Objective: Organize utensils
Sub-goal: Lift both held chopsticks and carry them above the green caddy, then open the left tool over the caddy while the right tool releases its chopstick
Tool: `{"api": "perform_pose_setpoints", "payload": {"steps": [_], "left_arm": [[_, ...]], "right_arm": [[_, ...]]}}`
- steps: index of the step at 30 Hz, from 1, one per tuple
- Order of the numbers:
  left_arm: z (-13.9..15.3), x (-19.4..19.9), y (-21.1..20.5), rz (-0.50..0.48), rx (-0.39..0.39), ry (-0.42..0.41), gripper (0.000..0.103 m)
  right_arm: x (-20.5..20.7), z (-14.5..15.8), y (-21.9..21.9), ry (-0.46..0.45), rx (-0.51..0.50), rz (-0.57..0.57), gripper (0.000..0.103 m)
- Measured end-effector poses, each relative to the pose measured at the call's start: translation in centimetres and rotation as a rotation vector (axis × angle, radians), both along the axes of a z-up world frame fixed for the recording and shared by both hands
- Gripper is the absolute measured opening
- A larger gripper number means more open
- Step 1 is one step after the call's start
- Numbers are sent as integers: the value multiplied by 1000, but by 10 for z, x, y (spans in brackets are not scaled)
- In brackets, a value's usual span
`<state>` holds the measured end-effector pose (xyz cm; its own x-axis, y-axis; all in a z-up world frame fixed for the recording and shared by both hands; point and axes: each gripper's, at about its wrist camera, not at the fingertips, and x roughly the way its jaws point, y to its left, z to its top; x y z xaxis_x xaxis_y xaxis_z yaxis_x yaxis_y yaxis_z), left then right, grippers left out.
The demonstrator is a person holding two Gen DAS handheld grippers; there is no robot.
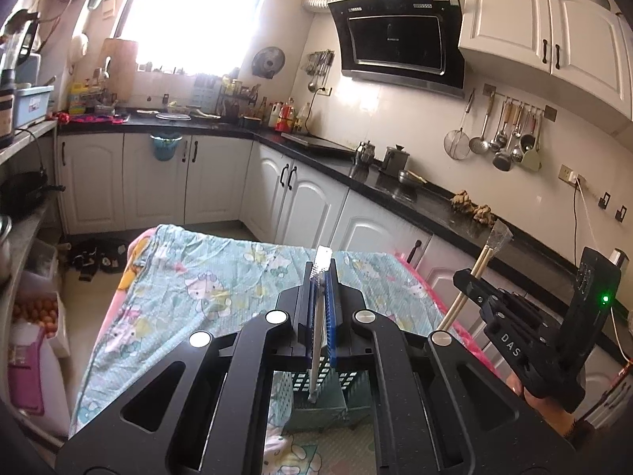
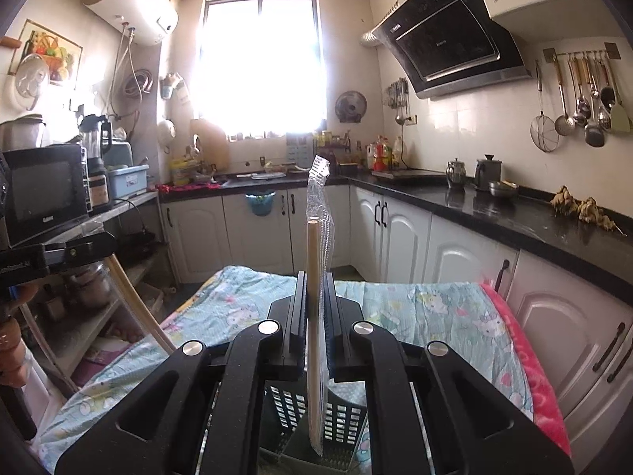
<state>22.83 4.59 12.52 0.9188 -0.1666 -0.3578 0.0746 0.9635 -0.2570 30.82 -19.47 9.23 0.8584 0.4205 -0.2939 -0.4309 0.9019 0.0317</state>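
Note:
My left gripper [image 1: 321, 273] is shut on a slim pale wrapped utensil [image 1: 321, 263] that stands upright between its blue pads, its lower end hanging over a green perforated basket [image 1: 356, 392]. In the right wrist view the left gripper [image 2: 79, 249] shows at the left edge, with pale sticks [image 2: 134, 308] slanting down from it. My right gripper [image 2: 315, 277] is shut on wooden chopsticks in a clear wrapper [image 2: 314, 245], held upright, their tips just above the basket [image 2: 344, 423]. The right gripper [image 1: 470, 273] and its chopsticks [image 1: 480, 265] also show at the right of the left wrist view.
The basket stands on a table under a light-blue cartoon cloth [image 1: 198, 277] with a pink edge [image 2: 530, 364]. Black counters [image 2: 494, 213] with white cabinets run behind and to the right. Ladles hang on a wall rail [image 2: 581, 111]. A microwave [image 2: 43, 194] sits on shelves at left.

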Motion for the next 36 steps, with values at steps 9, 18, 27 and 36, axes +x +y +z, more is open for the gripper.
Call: {"api": "perform_pose_setpoints", "payload": {"steps": [9,18,27,36], "left_arm": [[-24,4,-7,-27,-9,29,2],[-38,-4,-1,-27,-36,57,51],[-28,-36,11,11,-55,6,87],[-29,-67,17,38,-59,-8,92]], "right_arm": [[9,-24,0,61,2,-32,16],[-1,-37,-15,107,17,-54,55],[-29,-33,-23,95,-12,-33,74],[-62,-29,-30,93,-26,-9,81]]}}
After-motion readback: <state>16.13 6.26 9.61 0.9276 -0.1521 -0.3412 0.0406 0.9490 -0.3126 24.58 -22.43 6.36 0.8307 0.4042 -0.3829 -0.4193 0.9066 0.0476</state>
